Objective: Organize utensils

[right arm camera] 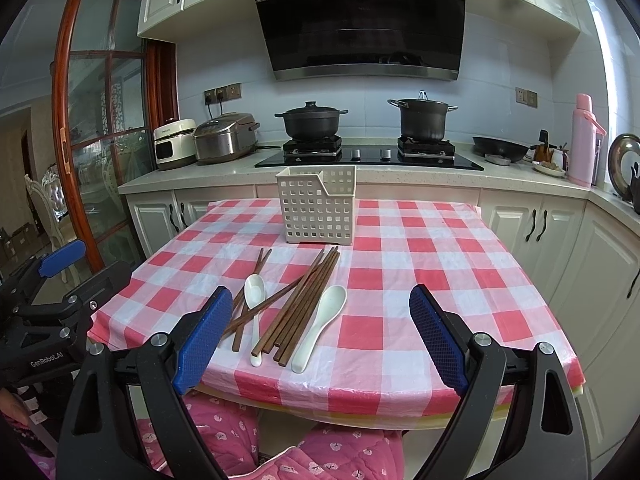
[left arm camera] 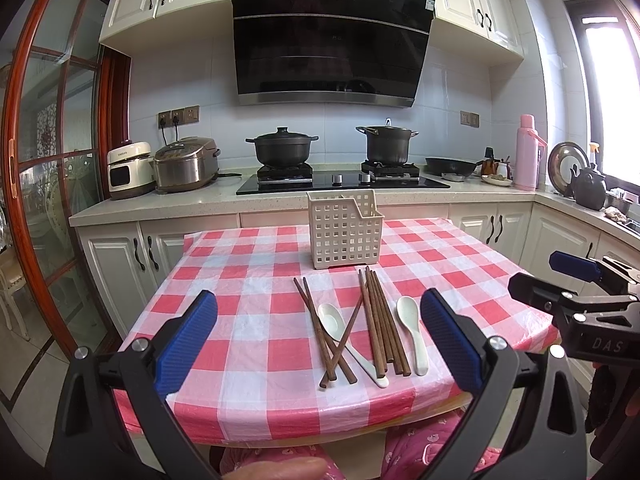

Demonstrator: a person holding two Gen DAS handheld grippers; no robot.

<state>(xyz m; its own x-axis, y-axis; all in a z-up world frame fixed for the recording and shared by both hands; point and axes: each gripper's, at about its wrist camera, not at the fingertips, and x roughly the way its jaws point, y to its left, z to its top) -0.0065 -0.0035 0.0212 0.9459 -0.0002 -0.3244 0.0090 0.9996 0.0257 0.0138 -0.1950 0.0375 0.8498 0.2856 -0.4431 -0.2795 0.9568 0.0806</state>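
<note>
Several brown wooden chopsticks (left arm camera: 380, 320) (right arm camera: 304, 304) lie near the front of the checked table, some crossed over a white spoon (left arm camera: 340, 330) (right arm camera: 255, 300). A second white spoon (left arm camera: 412, 324) (right arm camera: 320, 326) rests to their right. A cream perforated holder (left arm camera: 344, 232) (right arm camera: 318, 204) stands upright behind them, with nothing seen inside. My left gripper (left arm camera: 318, 344) hovers open over the table's front edge, the utensils showing between its blue pads. My right gripper (right arm camera: 320, 338) is also open, held at the front edge just right of the utensils. Neither holds anything.
The red and white checked tablecloth (left arm camera: 248, 280) (right arm camera: 420, 264) covers a small table. Behind it runs a counter with a hob, two black pots (left arm camera: 282, 146) (right arm camera: 422, 118), rice cookers and a pink flask (right arm camera: 582, 140). A person's pink quilted lap (right arm camera: 320, 456) is below the table edge.
</note>
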